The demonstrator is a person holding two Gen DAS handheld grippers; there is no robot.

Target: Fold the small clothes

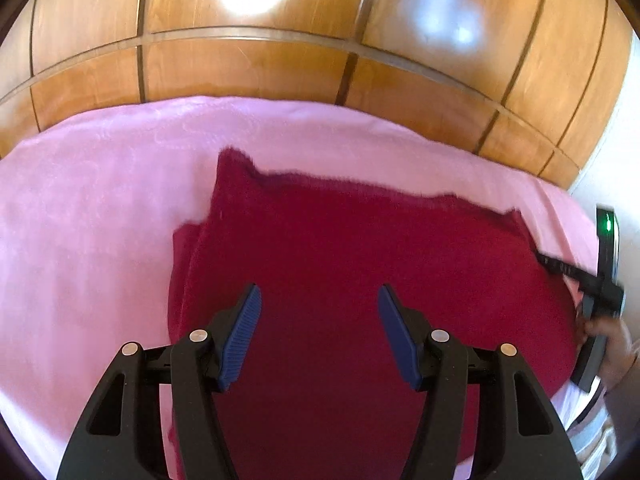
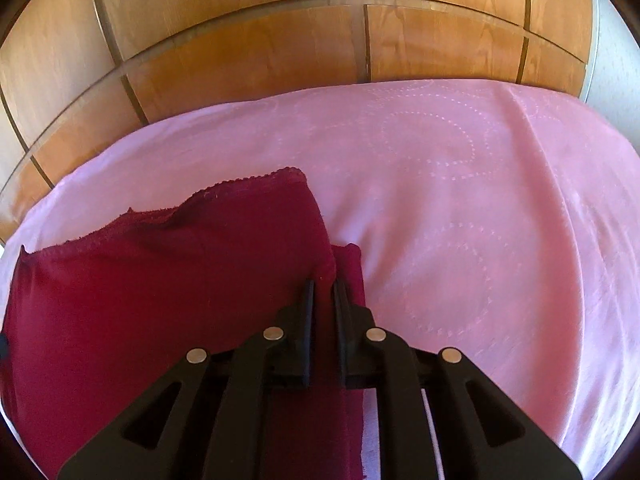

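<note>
A dark red garment (image 1: 360, 264) lies partly folded on a pink bed sheet (image 1: 100, 208). My left gripper (image 1: 320, 300) is open, its blue pads (image 1: 244, 328) spread wide just above the middle of the garment, holding nothing. My right gripper (image 2: 323, 286) is shut on the right edge of the garment (image 2: 160, 280), where the fabric is bunched between the fingers. The right gripper also shows in the left wrist view (image 1: 560, 268) at the garment's right edge, with the hand behind it. The garment's lace-trimmed far edge is wavy.
Wooden wardrobe panels (image 1: 280, 68) stand right behind the bed. The pink sheet (image 2: 480, 200) with a dotted circle pattern stretches wide to the right of the garment. A white wall (image 1: 624, 140) is at the far right.
</note>
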